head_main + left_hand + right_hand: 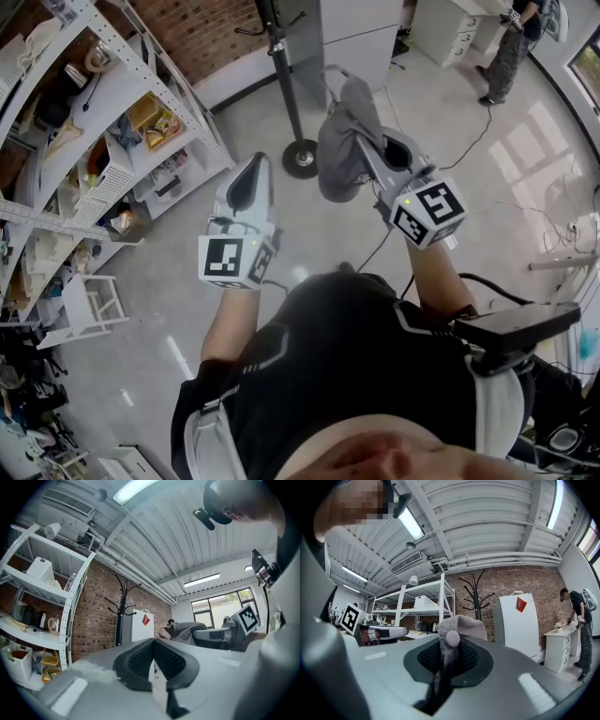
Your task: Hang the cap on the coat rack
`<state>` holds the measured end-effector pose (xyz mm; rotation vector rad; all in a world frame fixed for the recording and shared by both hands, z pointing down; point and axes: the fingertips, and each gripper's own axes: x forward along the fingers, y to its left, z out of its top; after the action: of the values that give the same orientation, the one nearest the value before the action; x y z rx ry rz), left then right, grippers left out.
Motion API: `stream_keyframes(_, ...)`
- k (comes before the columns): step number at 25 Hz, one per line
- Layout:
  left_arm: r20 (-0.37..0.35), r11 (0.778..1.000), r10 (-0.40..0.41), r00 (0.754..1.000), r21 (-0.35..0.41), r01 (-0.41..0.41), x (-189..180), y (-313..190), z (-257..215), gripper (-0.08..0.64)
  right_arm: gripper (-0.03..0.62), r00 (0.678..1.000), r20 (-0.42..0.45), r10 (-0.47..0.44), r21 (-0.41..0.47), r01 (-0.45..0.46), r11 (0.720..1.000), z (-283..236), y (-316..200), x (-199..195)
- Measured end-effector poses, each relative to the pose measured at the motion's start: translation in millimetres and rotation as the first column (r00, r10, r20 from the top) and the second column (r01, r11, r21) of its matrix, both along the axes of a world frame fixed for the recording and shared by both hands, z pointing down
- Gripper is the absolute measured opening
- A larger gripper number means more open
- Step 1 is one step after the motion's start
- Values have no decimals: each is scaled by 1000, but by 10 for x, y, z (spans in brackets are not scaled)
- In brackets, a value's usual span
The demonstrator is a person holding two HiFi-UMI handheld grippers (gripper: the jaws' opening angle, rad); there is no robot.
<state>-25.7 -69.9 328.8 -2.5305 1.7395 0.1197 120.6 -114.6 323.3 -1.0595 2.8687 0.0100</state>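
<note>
A grey cap [339,141] hangs from my right gripper [364,157], which is shut on its fabric. In the right gripper view the cap [461,626] bunches up between the pads [464,660], a round button on its top showing. The black coat rack [281,75] stands just beyond the cap, its round base [302,157] on the floor. Its hooks show against the brick wall in the right gripper view, coat rack [477,597]. My left gripper [251,169] is held to the left of the cap, shut with nothing in it, its pads [140,660] pressed together.
White metal shelving [103,122] loaded with baskets and small goods fills the left. A white cabinet [518,620] stands right of the rack. A person [580,620] stands at a white desk far right. Cables [487,122] trail over the grey floor.
</note>
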Motion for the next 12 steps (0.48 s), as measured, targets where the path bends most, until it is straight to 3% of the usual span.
stream_keyframes(12, 12, 997, -72, 997, -6, 73, 275, -558, -85, -11, 34, 996, 4, -93, 47, 93, 995, -140, -619, 198)
